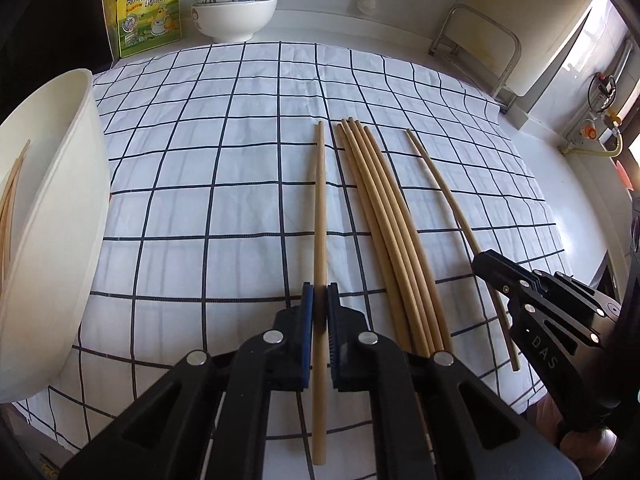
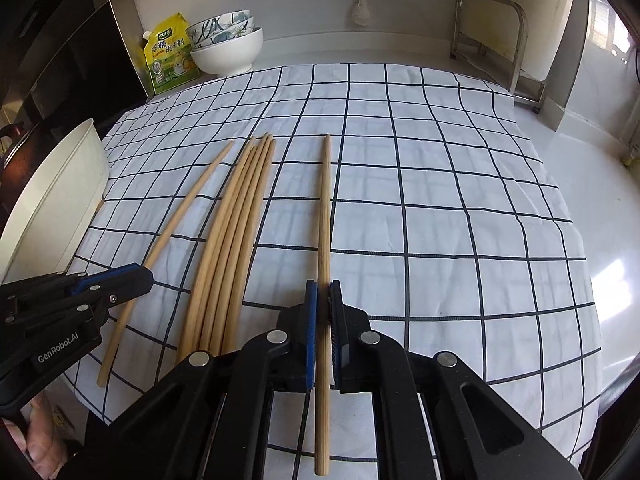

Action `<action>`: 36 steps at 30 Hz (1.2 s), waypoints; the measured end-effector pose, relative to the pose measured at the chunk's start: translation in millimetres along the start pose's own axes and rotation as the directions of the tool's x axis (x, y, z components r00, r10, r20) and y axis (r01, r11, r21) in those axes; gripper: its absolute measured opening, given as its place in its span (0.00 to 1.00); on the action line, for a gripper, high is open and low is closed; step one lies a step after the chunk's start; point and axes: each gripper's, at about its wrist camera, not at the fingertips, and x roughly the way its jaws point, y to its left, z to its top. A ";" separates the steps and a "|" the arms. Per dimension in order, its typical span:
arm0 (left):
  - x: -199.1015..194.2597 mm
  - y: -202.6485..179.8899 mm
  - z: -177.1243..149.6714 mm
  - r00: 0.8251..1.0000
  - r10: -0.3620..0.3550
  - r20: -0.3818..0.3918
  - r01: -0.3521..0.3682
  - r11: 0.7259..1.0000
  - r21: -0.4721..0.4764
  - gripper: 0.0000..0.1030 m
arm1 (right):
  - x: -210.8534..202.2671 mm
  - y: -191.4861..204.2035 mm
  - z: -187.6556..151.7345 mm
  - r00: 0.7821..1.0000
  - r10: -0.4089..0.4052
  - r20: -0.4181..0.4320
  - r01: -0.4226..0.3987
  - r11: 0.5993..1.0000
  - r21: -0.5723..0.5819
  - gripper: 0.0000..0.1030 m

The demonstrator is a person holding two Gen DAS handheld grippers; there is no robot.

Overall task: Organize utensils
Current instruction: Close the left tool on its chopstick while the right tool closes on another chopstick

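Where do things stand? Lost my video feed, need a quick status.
Left gripper shut on single chopstick. Right gripper shut on far-right chopstick. Chopstick bundle on checked cloth between them. White container left, unobstructed.

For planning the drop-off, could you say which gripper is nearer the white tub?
Left. Left gripper is right of the white tub; right gripper lies farther, beyond the chopstick bundle.

Landmark: checked cloth [image 1: 240,160] [image 2: 440,200], white with dark grid lines
Yellow-green seasoning pouch [image 1: 148,10] [image 2: 170,54]: beyond the cloth's far left corner, upright
Stacked bowls [image 1: 234,4] [image 2: 228,44]: just right of the pouch
Metal rack [image 1: 476,40] [image 2: 492,36]: off the cloth's far right corner
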 end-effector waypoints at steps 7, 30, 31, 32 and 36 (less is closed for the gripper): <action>-17.7 6.3 -3.7 0.999 -0.023 0.031 0.024 1.000 -0.020 0.07 | -8.3 7.5 -2.1 1.000 0.015 0.013 -0.015 1.000 0.000 0.06; 6.6 -1.6 -2.7 0.997 0.072 0.011 -0.072 0.996 0.052 0.18 | 1.5 5.3 -11.0 1.000 0.001 -0.005 -0.001 1.000 -0.013 0.06; 7.7 -2.6 -1.4 0.997 0.076 0.013 -0.076 0.996 0.055 0.21 | 1.4 5.4 -11.0 1.000 0.002 -0.005 -0.002 1.000 -0.012 0.06; 8.5 -3.1 0.2 0.997 0.079 0.015 -0.080 0.995 0.057 0.22 | 1.2 5.4 -11.0 1.000 0.004 -0.005 -0.004 1.000 -0.011 0.06; 13.1 -5.2 5.8 0.993 0.110 0.031 -0.112 0.991 0.071 0.24 | 1.4 4.5 -10.6 1.000 0.010 -0.003 -0.010 1.000 -0.005 0.06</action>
